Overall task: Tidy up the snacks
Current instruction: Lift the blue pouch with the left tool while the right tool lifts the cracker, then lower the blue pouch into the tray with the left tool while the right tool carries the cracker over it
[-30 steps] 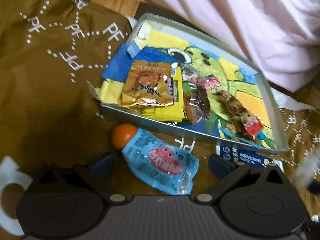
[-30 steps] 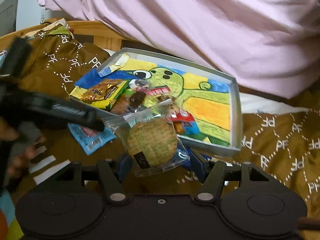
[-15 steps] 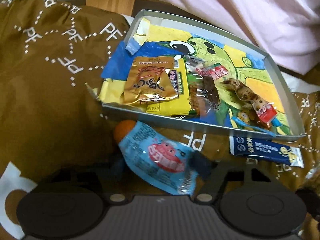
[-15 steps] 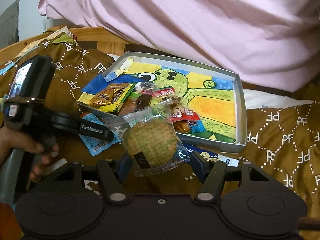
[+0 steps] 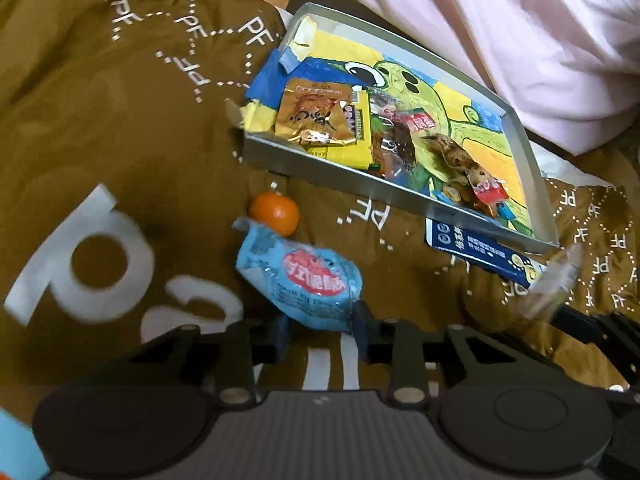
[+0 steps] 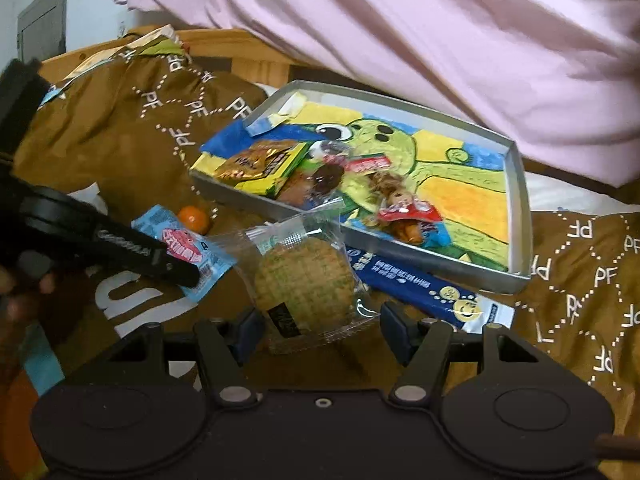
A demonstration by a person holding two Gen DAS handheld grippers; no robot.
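Snacks lie on a brown bedspread [image 5: 100,128] printed with white letters, some inside a shallow metal tray [image 5: 400,196] lined with a green cartoon drawing; going left to right, the left gripper [image 5: 320,332] is clenched on the near end of a light-blue snack packet [image 5: 300,276], its pads pressing both sides of the wrapper; in the right wrist view that same packet [image 6: 184,248] shows under the dark finger of the left gripper, with a person's hand [image 6: 24,284] at the left edge; a small orange ball [image 5: 275,214] touches the far end of the packet, just outside the tray's near-left corner; inside the tray, against its left end, a gold foil pouch [image 5: 316,114] rests on a yellow packet [image 5: 352,152]; next come dark sweets in clear wrap [image 5: 400,144], then a brown wrapped sweet with a red label [image 5: 476,180] toward the near-right corner; a dark-blue sachet [image 5: 480,252] lies on the bedspread, its far end against the tray's near wall; the right gripper [image 6: 316,328] grasps a round biscuit in clear wrap [image 6: 304,280], held above the bedspread in front of the tray's near wall; a pink sheet [image 6: 400,32] hangs beyond the tray's far wall.
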